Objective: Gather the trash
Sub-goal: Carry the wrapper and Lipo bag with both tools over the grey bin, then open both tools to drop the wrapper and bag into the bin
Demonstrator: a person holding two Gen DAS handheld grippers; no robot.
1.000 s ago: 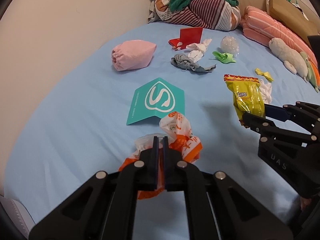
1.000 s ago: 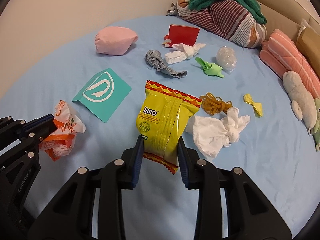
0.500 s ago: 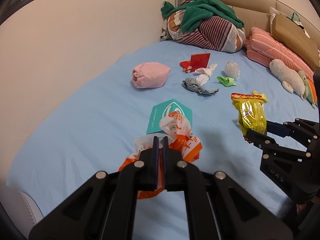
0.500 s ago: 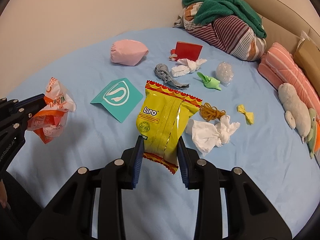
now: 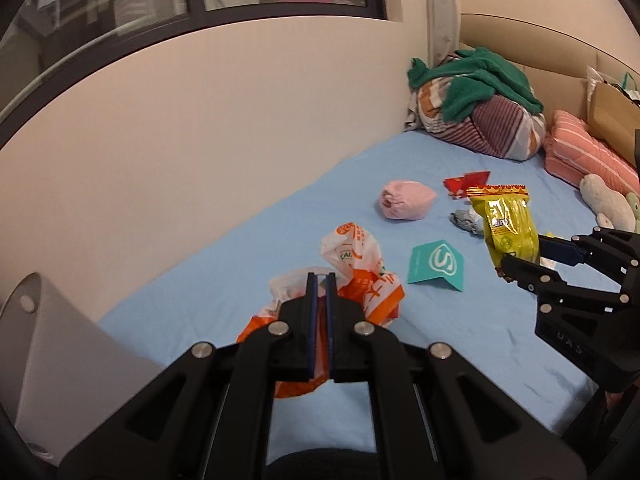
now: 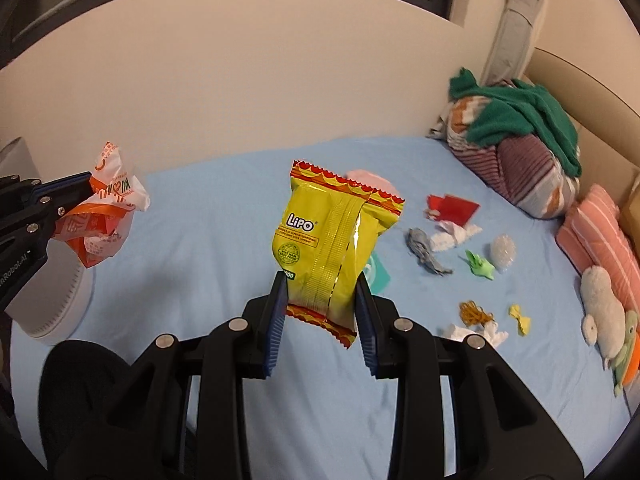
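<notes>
My left gripper [image 5: 320, 286] is shut on a crumpled orange-and-white wrapper [image 5: 352, 264] and holds it above the near end of the blue bed [image 5: 280, 240]. It also shows at the left of the right wrist view [image 6: 104, 216]. My right gripper [image 6: 322, 280] is shut on a yellow Lipo snack bag [image 6: 328, 240], held upright in the air; in the left wrist view the bag [image 5: 506, 224] is at the right. A white bin [image 6: 52, 292] stands at the bed's near left corner, below the left gripper.
Loose bits lie on the bed: a teal card [image 5: 438, 266], a pink bundle [image 5: 406, 200], a red card [image 6: 454, 206], a grey rag [image 6: 424, 250], green paper [image 6: 482, 266], white tissue [image 6: 476, 330], rubber bands [image 6: 472, 312]. Pillows, clothes and plush toys [image 6: 600, 304] line the far right.
Both grippers have lifted and pulled back from the bed, swinging left, with the wrapper and the snack bag still held. The white bin has come into view at the left.
</notes>
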